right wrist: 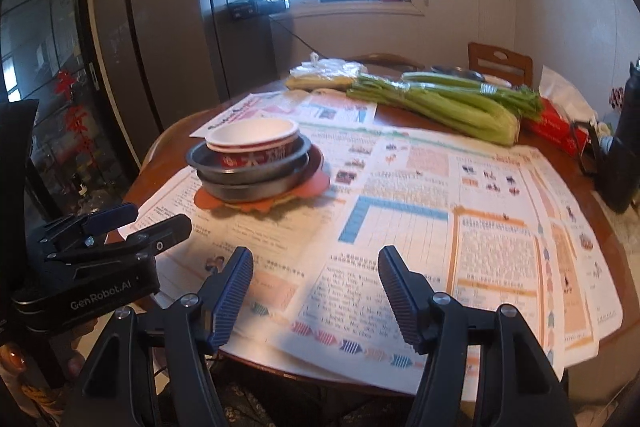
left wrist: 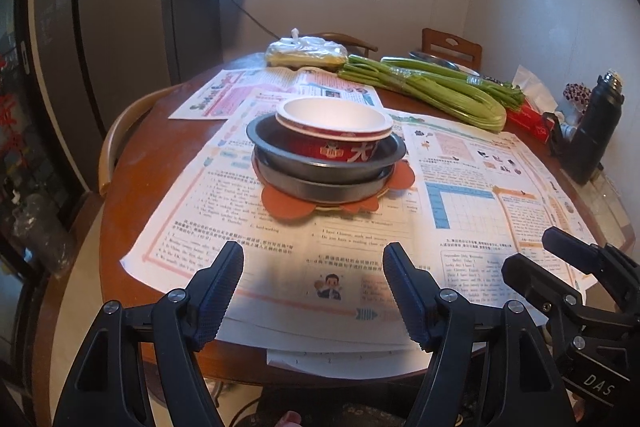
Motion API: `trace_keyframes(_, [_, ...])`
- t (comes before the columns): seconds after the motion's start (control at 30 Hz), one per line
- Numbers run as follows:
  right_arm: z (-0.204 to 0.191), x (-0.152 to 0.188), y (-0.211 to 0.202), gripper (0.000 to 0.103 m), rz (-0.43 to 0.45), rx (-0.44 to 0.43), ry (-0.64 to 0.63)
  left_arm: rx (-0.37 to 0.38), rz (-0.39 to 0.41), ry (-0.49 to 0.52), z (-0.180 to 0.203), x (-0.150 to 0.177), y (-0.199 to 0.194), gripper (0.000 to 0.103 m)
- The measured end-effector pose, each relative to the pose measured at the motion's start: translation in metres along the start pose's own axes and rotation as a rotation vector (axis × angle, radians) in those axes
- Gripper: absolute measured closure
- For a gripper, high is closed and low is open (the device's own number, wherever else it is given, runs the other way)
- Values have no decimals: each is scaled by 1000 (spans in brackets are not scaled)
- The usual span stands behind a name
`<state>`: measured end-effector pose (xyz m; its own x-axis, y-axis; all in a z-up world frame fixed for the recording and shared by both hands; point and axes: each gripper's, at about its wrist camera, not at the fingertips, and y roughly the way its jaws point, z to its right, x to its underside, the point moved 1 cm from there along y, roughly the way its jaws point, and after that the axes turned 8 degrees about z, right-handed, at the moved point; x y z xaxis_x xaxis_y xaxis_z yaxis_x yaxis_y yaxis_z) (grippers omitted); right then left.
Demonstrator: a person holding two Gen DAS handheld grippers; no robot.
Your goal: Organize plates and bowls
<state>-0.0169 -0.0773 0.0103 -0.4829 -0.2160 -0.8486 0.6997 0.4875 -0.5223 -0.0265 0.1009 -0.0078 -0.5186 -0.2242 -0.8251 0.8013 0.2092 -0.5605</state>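
Left gripper (left wrist: 313,259) and right gripper (right wrist: 315,263), jaws wide apart and empty, hover over newspaper sheets (left wrist: 360,251) before one stack: two red-and-white bowls (left wrist: 334,131) nested in two grey metal pans (left wrist: 326,167) on an orange mat (left wrist: 280,203); only the right view shows "GenRobot.AI" lettering.

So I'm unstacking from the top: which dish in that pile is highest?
The red bowl with the white inside; it sits in the upper of two grey pans, above the orange plate.
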Motion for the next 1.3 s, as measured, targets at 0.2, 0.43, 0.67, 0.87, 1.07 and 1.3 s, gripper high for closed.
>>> trace_keyframes(0.2, [-2, 3, -1, 38, -9, 13, 6, 3, -9, 8, -2, 6, 0, 29])
trace_keyframes(0.43, [-6, 9, -2, 38, -29, 19, 22, 15, 4, 18, 1, 9, -7, 29])
trace_keyframes(0.67, [-6, 10, -4, 38, -31, 26, 20, 11, -11, 27, 2, 10, -4, 29])
trace_keyframes(0.87, [-5, 13, -4, 38, -49, 38, 30, 9, -19, 31, 2, 11, -3, 29])
trace_keyframes(1.07, [-4, 15, -1, 38, -63, 48, 26, 11, -27, 30, 3, 12, -2, 29])
trace_keyframes(1.3, [-1, 16, -1, 38, -65, 51, 39, 25, -22, 35, 6, 11, -4, 29])
